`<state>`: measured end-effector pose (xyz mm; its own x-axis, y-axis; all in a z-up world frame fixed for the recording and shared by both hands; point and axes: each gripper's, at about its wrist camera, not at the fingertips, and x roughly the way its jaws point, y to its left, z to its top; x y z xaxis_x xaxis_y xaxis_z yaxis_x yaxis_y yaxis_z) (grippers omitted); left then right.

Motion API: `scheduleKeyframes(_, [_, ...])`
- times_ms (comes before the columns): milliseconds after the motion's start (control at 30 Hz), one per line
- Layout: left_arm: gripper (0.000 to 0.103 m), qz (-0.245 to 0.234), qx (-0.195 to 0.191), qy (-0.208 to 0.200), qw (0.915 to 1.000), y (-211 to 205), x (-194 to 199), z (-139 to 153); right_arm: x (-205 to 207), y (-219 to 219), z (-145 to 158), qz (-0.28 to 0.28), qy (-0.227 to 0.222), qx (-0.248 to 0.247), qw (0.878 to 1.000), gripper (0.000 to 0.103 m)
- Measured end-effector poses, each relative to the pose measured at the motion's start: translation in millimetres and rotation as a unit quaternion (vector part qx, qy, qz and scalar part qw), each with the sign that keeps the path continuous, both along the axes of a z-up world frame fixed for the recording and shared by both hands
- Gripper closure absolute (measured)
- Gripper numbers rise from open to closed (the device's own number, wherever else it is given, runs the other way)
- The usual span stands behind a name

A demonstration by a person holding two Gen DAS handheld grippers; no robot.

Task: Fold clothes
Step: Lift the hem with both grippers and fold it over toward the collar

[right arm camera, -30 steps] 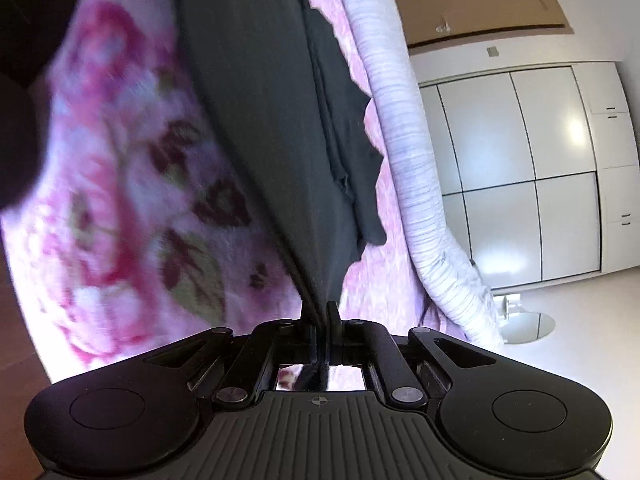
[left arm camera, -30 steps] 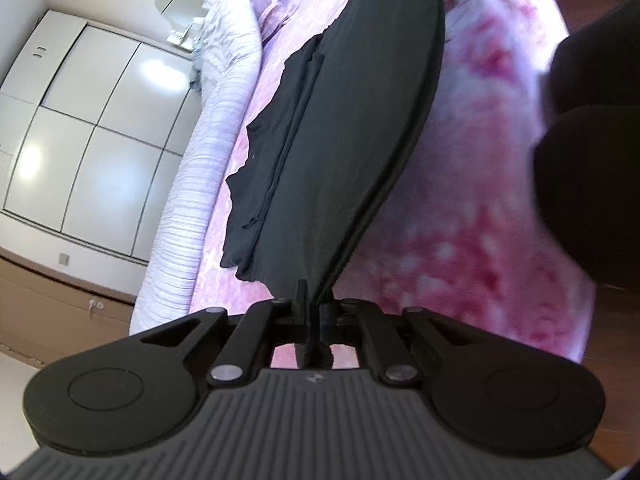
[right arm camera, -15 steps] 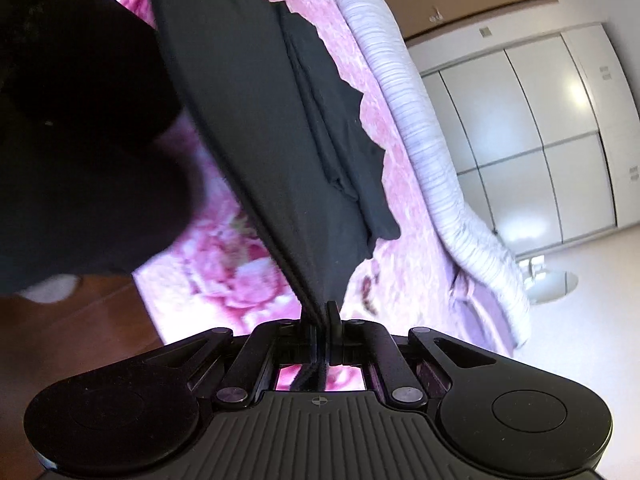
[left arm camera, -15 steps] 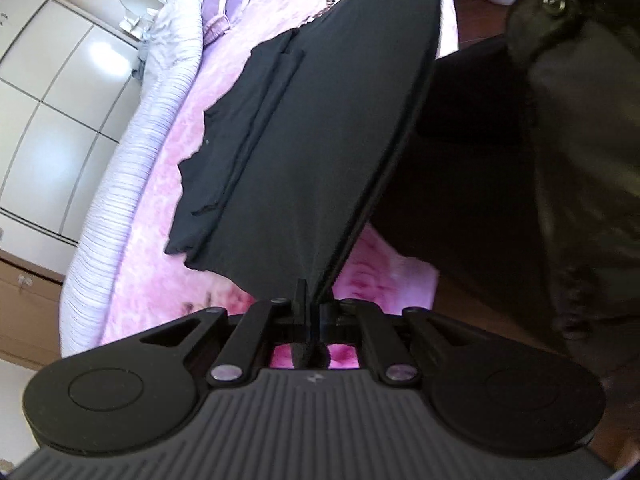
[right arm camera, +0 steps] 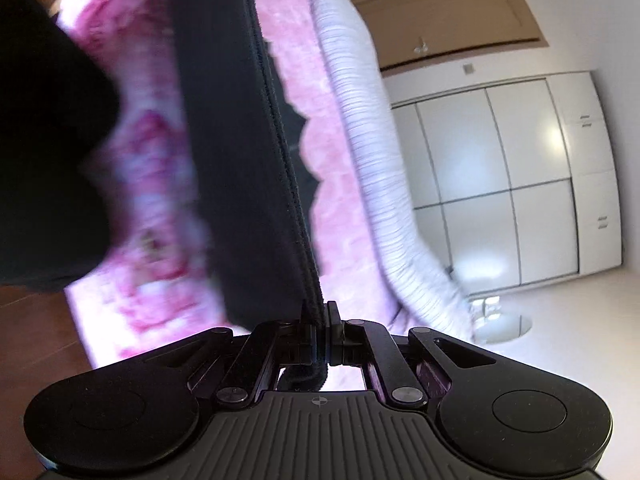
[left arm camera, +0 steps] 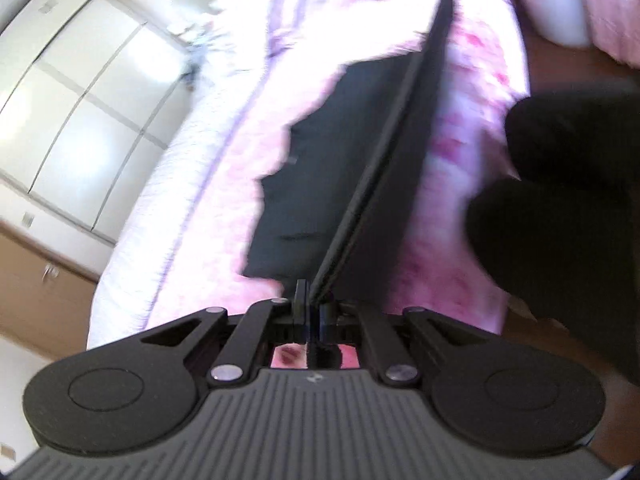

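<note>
Left wrist view
Left tool (left arm camera: 310,300): pressed together, a hemmed edge of the black garment (left arm camera: 360,168) pinched between the jaws.
Garment position: the pinched edge is drawn taut away from the tool toward the far side; the rest hangs to the left of that edge, over the bed (left arm camera: 452,184), with a ragged, wavy lower outline.
Likely reason for the hold: the edge is judged to be kept under tension so the cloth can be spread or laid flat for a fold.
Bed cover: a fluffy pink blanket with darker floral blotches; a pale ribbed quilt (left arm camera: 160,184) runs along its left side.
Surroundings: glossy white wardrobe doors (left arm camera: 72,120) at far left; a dark, blurred shape at right, seemingly the person's clothing.

Right wrist view
Right tool (right arm camera: 322,312): pressed together on a stitched hem of the same black garment (right arm camera: 236,160), a bunch of cloth showing behind the jaws.
Garment position: a thick, matte band is stretched from the tool toward the far top, with a jagged free edge showing to its right above the bed (right arm camera: 320,184).
Texture: soft knit, with a visible seam line along the hem.
Surroundings: the ribbed quilt (right arm camera: 368,152) and white wardrobe doors (right arm camera: 500,168) at right.
</note>
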<state>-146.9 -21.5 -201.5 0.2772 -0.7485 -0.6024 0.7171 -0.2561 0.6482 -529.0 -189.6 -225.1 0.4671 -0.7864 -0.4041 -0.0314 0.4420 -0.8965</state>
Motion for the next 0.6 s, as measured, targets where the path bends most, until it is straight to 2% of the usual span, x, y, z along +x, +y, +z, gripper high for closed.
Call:
scheduleKeyframes(100, [0.100, 0.021, -0.005, 0.021, 0.9996, -56.7, 35.5, 9.6, 37.5, -64.2, 9.8, 0.008, 0.002, -0.002, 1.000, 0.101])
scheduleKeyframes(267, [0.100, 0.044, 0.016, 0.068, 0.9966, -149.0, 99.5, 0.3, 102.2, -169.3, 0.1, 0.015, 0.037, 0.030, 0.999, 0.101])
scheduleKeyframes(433, [0.100, 0.072, 0.052, 0.115, 0.9894, -230.1, 160.8, -32.2, 160.2, -253.8, -23.2, 0.005, 0.053, 0.083, 0.995, 0.101])
scheduleKeyframes(600, [0.099, 0.098, 0.084, 0.150, 0.9803, -279.4, 198.2, -82.2, 207.4, -321.8, -62.3, -0.010, 0.056, 0.141, 0.988, 0.101])
